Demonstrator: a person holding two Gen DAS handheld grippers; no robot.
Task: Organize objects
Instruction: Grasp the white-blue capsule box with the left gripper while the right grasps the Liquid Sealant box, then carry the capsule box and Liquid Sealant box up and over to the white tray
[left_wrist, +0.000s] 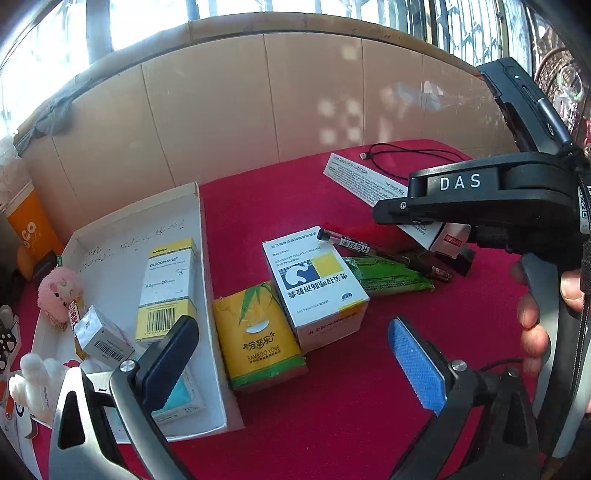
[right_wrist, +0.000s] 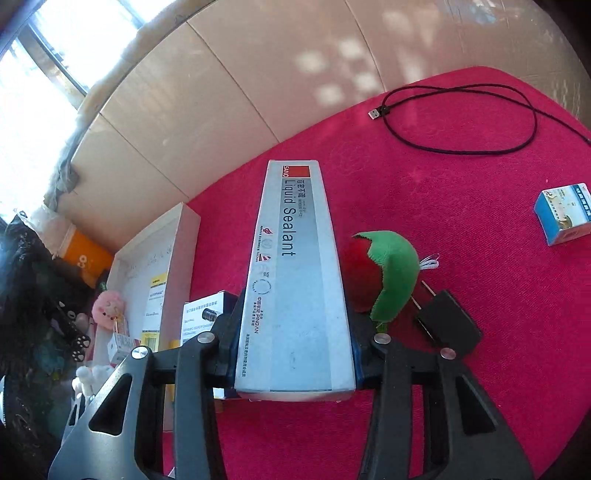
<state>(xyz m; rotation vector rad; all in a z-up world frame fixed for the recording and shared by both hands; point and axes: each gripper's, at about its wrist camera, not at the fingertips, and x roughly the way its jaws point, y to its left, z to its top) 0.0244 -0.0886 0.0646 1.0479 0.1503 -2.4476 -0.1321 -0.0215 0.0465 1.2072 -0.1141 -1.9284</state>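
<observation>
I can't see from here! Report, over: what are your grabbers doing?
Right gripper shut on Liquid Sealant box. Left gripper open, empty. White tray ahead; medicine box and tissue pack beside it.

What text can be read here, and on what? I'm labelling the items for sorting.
"Liquid Sealant", "SANVO", "PINGAN": long grey box, clamped in the right tongs.
"GLUCOPHAGE", "MERCK": yellow-white box in the tray.
"BAMBOO LOVE": tissue pack.
"DAS": right tongs' body.
"RT 0.5": pen.
Chinese print on the stomach-picture box, the small blue box and barcode digits: too small to read.
</observation>
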